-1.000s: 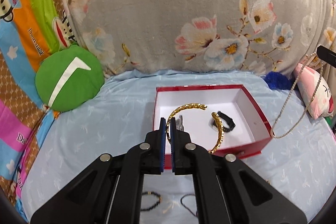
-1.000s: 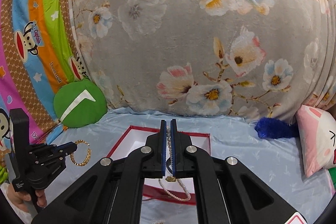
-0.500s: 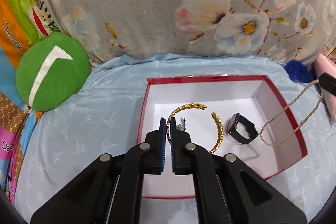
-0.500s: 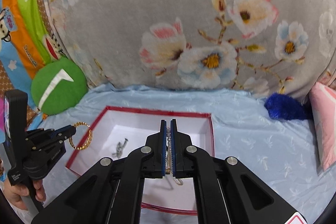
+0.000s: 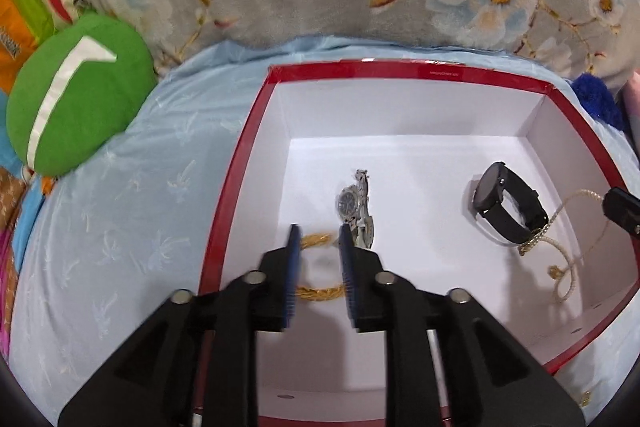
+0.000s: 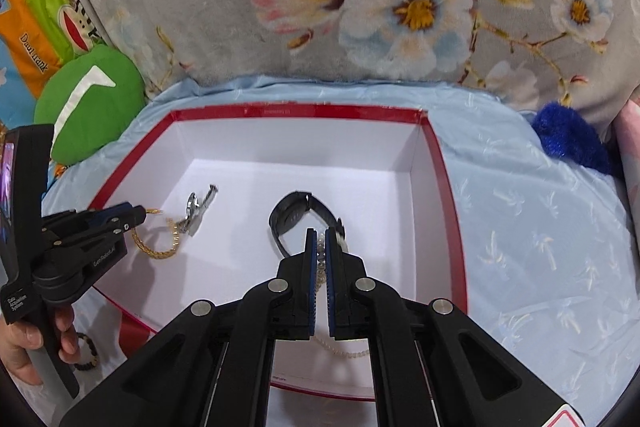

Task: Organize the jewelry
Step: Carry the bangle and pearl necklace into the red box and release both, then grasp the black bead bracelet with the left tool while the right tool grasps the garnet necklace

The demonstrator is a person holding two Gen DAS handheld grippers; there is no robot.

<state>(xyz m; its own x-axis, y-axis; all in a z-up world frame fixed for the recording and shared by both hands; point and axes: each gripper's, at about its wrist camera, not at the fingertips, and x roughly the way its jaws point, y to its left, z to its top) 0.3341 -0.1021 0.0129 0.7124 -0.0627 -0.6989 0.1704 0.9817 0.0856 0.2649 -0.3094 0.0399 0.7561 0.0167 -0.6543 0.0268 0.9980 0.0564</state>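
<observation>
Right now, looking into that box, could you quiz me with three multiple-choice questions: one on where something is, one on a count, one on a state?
1. Where is the black watch?
A. Inside the red box
B. On the green cushion
C. On the blue sheet outside the box

2. How many watches lie in the box?
A. One
B. Two
C. Four

3. What is the right hand-held gripper doing?
A. Standing wide and empty
B. Gripping the pearl necklace
C. Gripping the silver watch

Answers: 1 A, it rests on the box's white floor. 2 B, the black one and a silver watch. 3 B, pearls sit between its closed pads.

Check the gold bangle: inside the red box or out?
Inside: the gold bangle lies on the red box floor, between the opening left hand-held gripper.
</observation>
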